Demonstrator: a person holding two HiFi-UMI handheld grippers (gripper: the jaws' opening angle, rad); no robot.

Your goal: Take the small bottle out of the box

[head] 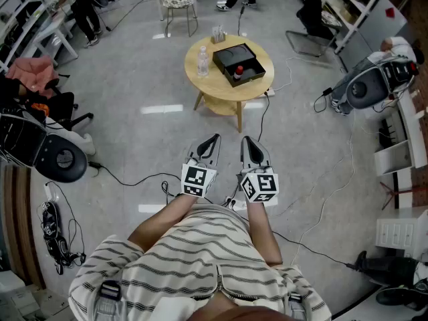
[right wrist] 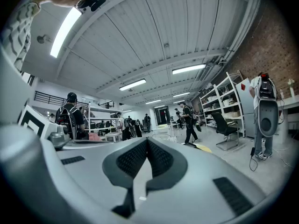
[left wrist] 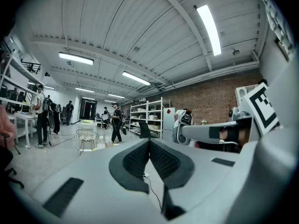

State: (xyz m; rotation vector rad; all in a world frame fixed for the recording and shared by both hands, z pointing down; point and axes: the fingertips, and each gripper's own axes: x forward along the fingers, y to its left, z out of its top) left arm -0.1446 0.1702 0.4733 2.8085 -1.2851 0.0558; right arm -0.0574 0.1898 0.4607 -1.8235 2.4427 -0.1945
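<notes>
A round wooden table (head: 200, 79) stands some way ahead in the head view. On it lies an open black box (head: 224, 59), and a small dark bottle with a red cap (head: 239, 71) rests inside the box. My left gripper (head: 215, 138) and right gripper (head: 243, 139) hover side by side close to the person's body, well short of the table. Both are shut with their tips touching and nothing between them. In the left gripper view the left gripper (left wrist: 149, 141) points level across the room, as does the right gripper (right wrist: 147, 139) in the right gripper view.
A clear plastic water bottle (head: 202, 61) stands on the table left of the box, with a small glass holder (head: 219, 34) behind. Cables (head: 134, 177) trail over the grey floor. A wire stool (head: 178, 5) stands beyond the table; chairs (head: 57, 156), shelving (head: 354, 2) and people ring the room.
</notes>
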